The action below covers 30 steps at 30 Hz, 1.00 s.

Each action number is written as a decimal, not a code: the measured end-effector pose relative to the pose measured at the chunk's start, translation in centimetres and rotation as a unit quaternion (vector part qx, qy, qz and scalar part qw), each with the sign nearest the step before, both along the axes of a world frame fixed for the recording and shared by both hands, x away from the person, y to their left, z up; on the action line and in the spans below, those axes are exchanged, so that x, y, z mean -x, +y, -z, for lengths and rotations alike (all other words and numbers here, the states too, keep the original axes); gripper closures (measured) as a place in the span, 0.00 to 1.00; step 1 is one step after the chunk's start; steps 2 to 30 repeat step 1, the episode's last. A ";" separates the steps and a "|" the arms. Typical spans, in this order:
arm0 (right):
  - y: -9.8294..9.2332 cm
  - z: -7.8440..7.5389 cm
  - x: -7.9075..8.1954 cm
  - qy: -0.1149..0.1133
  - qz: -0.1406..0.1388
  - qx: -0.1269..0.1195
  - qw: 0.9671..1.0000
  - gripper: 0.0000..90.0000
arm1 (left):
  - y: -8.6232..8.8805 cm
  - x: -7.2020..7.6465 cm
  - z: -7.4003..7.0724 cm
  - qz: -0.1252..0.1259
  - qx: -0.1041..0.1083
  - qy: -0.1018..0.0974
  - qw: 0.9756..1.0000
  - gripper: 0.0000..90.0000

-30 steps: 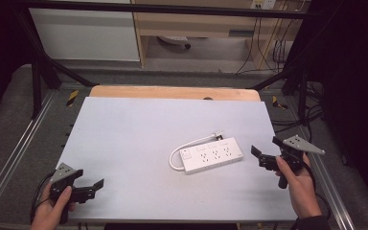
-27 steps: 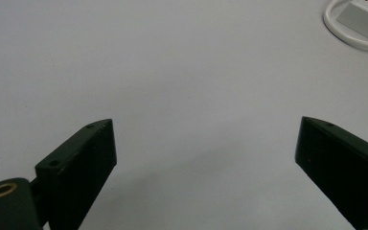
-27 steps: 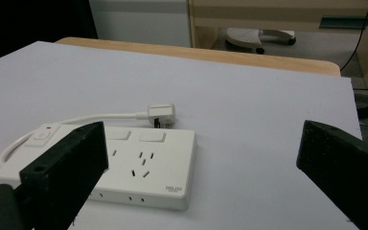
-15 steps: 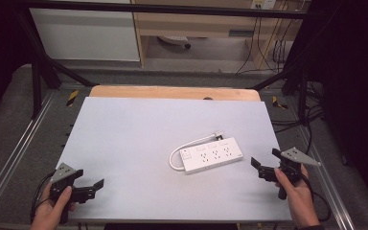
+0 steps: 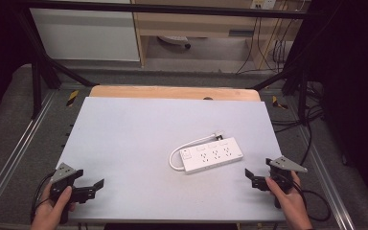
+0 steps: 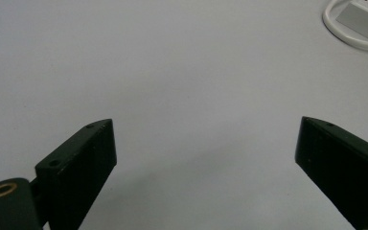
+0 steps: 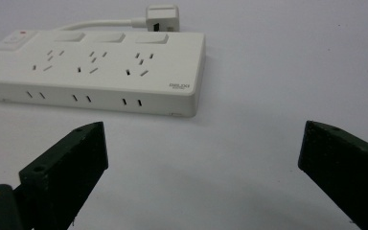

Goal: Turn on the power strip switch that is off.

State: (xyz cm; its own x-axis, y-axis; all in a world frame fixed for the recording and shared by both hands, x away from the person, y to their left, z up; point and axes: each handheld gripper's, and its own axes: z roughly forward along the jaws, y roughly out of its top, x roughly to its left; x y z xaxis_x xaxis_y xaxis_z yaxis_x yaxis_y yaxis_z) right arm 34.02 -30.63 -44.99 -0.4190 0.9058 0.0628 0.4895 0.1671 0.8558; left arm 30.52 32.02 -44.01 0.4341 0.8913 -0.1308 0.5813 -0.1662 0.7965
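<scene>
— High view, near edge: I see my left gripper (image 5: pixel 88 186) at the table's (image 5: pixel 124 139) near-left corner, jaws spread apart over bare grey surface, gripping nothing.

— And the right one?

— My right gripper (image 5: pixel 255 178) sits near the right edge, jaws likewise wide apart and empty, pointing at the white power strip (image 5: pixel 212 155) just beyond it, not touching.

— Where does the strip lie?

— Flat, right of centre, its cord (image 5: pixel 184 148) looped round the left end to the plug (image 5: pixel 218 135) on the far side.
</scene>
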 end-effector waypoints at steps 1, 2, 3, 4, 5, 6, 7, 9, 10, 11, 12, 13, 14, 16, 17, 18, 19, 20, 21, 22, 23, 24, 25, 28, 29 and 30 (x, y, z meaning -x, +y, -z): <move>0.1 0.1 -0.1 0.005 0.001 0.007 1.000 0.04 | 0.0 0.0 0.0 0.001 0.000 0.000 1.000 0.08; 0.1 0.1 -0.1 0.005 0.001 0.007 1.000 0.04 | 0.0 0.0 0.0 0.001 0.000 0.000 1.000 0.08; 0.1 0.1 -0.1 0.005 0.001 0.007 1.000 0.04 | 0.0 0.0 0.0 0.001 0.000 0.000 1.000 0.08; 0.1 0.1 -0.1 0.005 0.001 0.007 1.000 0.04 | 0.0 0.0 0.0 0.001 0.000 0.000 1.000 0.08; 0.1 0.1 -0.1 0.005 0.001 0.007 1.000 0.04 | 0.0 0.0 0.0 0.001 0.000 0.000 1.000 0.08; 0.1 0.1 -0.1 0.005 0.001 0.007 1.000 0.04 | 0.0 0.0 0.0 0.001 0.000 0.000 1.000 0.08; 0.1 0.1 -0.1 0.005 0.001 0.007 1.000 0.04 | 0.0 0.0 0.0 0.001 0.000 0.000 1.000 0.08; 0.1 0.1 -0.1 0.005 0.001 0.007 1.000 0.04 | 0.0 0.0 0.0 0.001 0.000 0.000 1.000 0.08; 0.1 0.1 -0.1 0.005 0.001 0.007 1.000 0.04 | 0.0 0.0 0.0 0.001 0.000 0.000 1.000 0.08; 0.1 0.1 -0.1 0.005 0.001 0.007 1.000 0.04 | 0.0 0.0 0.0 0.001 0.000 0.000 1.000 0.08; 0.1 0.1 -0.1 0.005 0.001 0.007 1.000 0.04 | 0.0 0.0 0.0 0.001 0.000 0.000 1.000 0.08; 0.1 0.1 -0.1 0.005 0.001 0.007 1.000 0.04 | 0.0 0.0 0.0 0.001 0.000 0.000 1.000 0.08; 0.1 0.1 -0.1 0.005 0.001 0.007 1.000 0.04 | 0.0 0.0 0.0 0.001 0.000 0.000 1.000 0.08; 0.1 0.1 -0.1 0.005 0.001 0.007 1.000 0.04 | 0.0 0.0 0.0 0.001 0.000 0.000 1.000 0.08; 0.1 0.1 -0.1 0.005 0.001 0.007 1.000 0.04 | 0.0 0.0 0.0 0.001 0.000 0.000 1.000 0.08; 0.1 0.1 -0.1 0.005 0.001 0.007 1.000 0.04 | 0.0 0.0 0.0 0.001 0.000 0.000 1.000 0.08; 0.1 0.1 -0.1 0.005 0.001 0.007 1.000 0.04 | 0.0 0.0 0.0 0.001 0.000 0.000 1.000 0.08; 0.1 0.1 -0.1 0.005 0.001 0.007 1.000 0.04 | 0.0 0.0 0.0 0.001 0.000 0.000 1.000 0.08; 0.1 0.1 -0.1 0.005 0.001 0.007 1.000 0.04 | 0.0 0.0 0.0 0.001 0.000 0.000 1.000 0.08; 0.1 0.1 -0.1 0.005 0.001 0.007 1.000 0.04 | 0.0 0.0 0.0 0.001 0.000 0.000 1.000 0.08; 0.1 0.1 -0.1 0.005 0.001 0.007 1.000 0.04 | 0.0 0.0 0.0 0.001 0.000 0.000 1.000 0.08; 0.1 0.1 -0.1 0.005 0.001 0.007 1.000 0.04 | 0.0 0.0 0.0 0.001 0.000 0.000 1.000 0.08; 0.1 0.1 -0.1 0.005 0.001 0.007 1.000 0.04 | 0.0 0.0 0.0 0.001 0.000 0.000 1.000 0.08; 0.1 0.1 -0.1 0.005 0.001 0.007 1.000 0.04 | 0.0 0.0 0.0 0.001 0.000 0.000 1.000 0.08; 0.1 0.1 -0.1 0.005 0.001 0.007 1.000 0.04 | 0.0 0.0 0.0 0.001 0.000 0.000 1.000 0.08; 0.1 0.1 -0.1 0.005 0.001 0.007 1.000 0.04 | 0.0 0.0 0.0 0.001 0.000 0.000 1.000 0.08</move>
